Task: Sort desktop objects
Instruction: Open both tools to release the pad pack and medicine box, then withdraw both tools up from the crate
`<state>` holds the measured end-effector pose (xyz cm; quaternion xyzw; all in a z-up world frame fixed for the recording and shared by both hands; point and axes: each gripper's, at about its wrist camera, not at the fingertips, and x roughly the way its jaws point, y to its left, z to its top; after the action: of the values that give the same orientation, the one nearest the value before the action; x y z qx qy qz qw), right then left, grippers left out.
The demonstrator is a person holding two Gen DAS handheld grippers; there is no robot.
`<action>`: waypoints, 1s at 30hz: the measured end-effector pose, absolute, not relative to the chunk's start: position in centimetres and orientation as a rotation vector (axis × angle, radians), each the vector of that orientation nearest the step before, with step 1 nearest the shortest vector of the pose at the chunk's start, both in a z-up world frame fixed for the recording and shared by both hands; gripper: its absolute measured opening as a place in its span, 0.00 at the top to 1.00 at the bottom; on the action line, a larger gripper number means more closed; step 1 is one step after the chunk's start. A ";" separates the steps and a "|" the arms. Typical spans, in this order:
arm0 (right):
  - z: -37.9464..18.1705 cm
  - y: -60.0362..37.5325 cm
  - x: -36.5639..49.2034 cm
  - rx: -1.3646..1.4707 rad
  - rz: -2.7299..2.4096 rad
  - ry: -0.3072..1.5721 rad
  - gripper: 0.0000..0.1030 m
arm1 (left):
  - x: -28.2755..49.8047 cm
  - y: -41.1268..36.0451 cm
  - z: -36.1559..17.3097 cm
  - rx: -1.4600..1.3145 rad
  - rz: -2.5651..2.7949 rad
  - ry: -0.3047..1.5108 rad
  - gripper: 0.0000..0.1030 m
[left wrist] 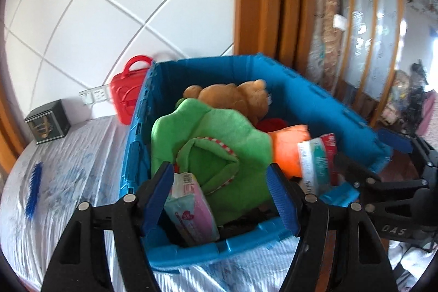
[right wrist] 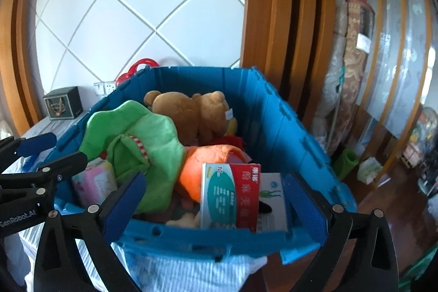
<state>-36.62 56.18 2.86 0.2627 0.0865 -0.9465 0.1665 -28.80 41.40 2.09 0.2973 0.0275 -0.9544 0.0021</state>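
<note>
Your left gripper [left wrist: 220, 196], black-armed with ribbed blue pads, stands open over the near rim of the blue moulded-plastic crate [left wrist: 314, 100], its pads pressing on nothing though a pink and pale-blue glossy packet [left wrist: 191, 207] leans in the crate's near corner between them. Your right gripper [right wrist: 216, 199] is spread wide and empty too, its pads apart on either side of a red, white and green cardboard medicine box [right wrist: 231, 196] that stands upright against the near wall without touching either pad. Behind that box lies a flat white box with a small green figure printed on it [right wrist: 271, 193]. Past these, soft goods fill the crate: a crumpled bright green plush with red-and-white striped trim [left wrist: 219, 138], a rounded orange plush [right wrist: 208, 155] just beside it, a scrap of red fabric [left wrist: 271, 123], and at the back a brown fuzzy teddy bear [right wrist: 191, 114] with a white tag. The crate rests on a white, wrinkled, striped cloth [left wrist: 76, 182], where a blue bristly strip [left wrist: 34, 190] lies well apart to the left. Beyond the crate's far corner stands a red plastic case with a loop handle [left wrist: 127, 92], and further left a small dark green box [left wrist: 48, 122] against the white diamond-panelled wall [left wrist: 109, 4]. A wooden door frame [right wrist: 268, 18] rises behind, with a rolled patterned rug [right wrist: 353, 67] leaning beside it.
</note>
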 end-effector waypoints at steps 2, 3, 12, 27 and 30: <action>3.3 56.1 -35.6 0.756 -2.695 0.224 0.00 | -27.8 41.1 2.5 0.939 -3.026 0.100 0.27; 3.5 56.0 -35.2 0.757 -2.697 0.217 0.00 | -27.4 40.9 2.7 0.934 -3.033 0.105 0.20; 4.2 56.0 -31.5 0.771 -2.773 0.195 0.00 | -23.8 39.6 3.9 0.809 -3.005 0.000 0.00; 4.8 56.5 -28.9 0.798 -2.814 0.161 0.00 | -22.5 39.1 3.9 0.846 -3.039 0.015 0.00; 4.9 56.7 -28.9 0.800 -2.821 0.159 0.00 | -22.7 39.2 3.8 0.861 -3.031 0.015 0.00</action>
<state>-28.87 56.72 4.93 0.2711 0.0538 -0.9556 0.1021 -22.72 39.18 3.81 0.2732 0.0048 -0.9619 -0.0047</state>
